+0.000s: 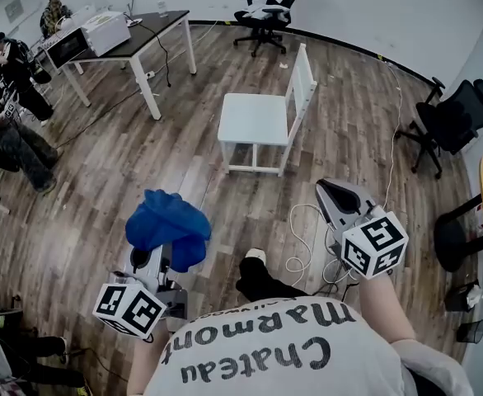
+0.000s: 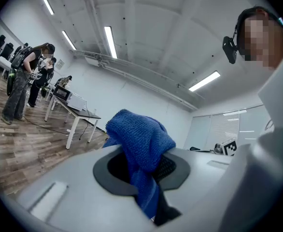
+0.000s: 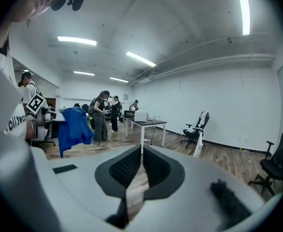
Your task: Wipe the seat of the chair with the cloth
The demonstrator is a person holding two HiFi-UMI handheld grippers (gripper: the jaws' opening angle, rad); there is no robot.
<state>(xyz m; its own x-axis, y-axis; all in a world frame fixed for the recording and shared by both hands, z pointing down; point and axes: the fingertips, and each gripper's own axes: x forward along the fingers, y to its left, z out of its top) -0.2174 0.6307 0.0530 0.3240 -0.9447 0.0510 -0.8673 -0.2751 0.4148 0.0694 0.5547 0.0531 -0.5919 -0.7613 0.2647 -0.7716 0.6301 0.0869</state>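
Observation:
A white wooden chair (image 1: 254, 120) stands on the plank floor ahead of me, its seat bare and its slatted back on the right. It also shows small and far off in the right gripper view, as the white chair (image 3: 198, 146). A blue cloth (image 1: 169, 225) hangs bunched from my left gripper (image 1: 157, 258), low and left of the chair and well short of it. In the left gripper view the blue cloth (image 2: 140, 151) is pinched between the jaws of the left gripper (image 2: 148, 175). My right gripper (image 1: 330, 192) is shut and empty, right of the cloth; its pads (image 3: 132, 166) meet.
A dark-topped table (image 1: 155, 30) with a white box (image 1: 105, 30) stands at the back left, with people (image 1: 11, 97) beside it. Black office chairs stand at the back (image 1: 266, 11) and at the right (image 1: 456, 118). A white cable (image 1: 303, 242) loops on the floor near my feet.

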